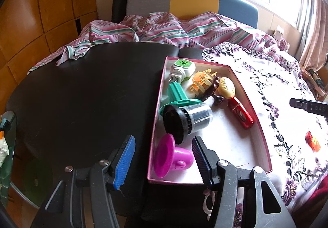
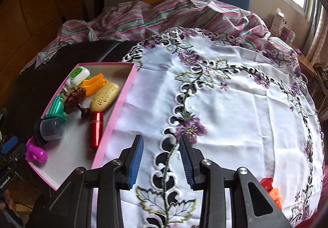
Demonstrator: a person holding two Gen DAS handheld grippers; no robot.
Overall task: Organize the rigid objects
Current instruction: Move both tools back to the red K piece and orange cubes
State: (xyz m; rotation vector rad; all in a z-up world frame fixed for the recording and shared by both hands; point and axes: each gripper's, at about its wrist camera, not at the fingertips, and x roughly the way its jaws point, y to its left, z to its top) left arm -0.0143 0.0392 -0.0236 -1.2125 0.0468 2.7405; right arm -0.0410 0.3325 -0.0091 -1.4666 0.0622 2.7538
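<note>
Floral tablecloth [image 2: 235,105] beside striped bedding [image 2: 184,14]

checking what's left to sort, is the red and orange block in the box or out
Out: the red and orange block lies on the floral tablecloth, right of the pink box.

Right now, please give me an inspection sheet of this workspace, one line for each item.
Surface: white embroidered cloth with purple flowers beside a bare black tabletop.
Job's things: pink box holds a plug-in device, orange clip, brown clip, yellow perforated case, red tube, green part, black-and-clear cylinder and magenta cup. A red-orange block lies outside on the cloth.
Clutter: striped bedding behind the table.
Grippers: left tool open over the box's near corner, empty; right tool open over the cloth, empty.
Cables: nothing seen.
Surroundings: wooden cupboards, colourful headboard, bright window with curtains.
</note>
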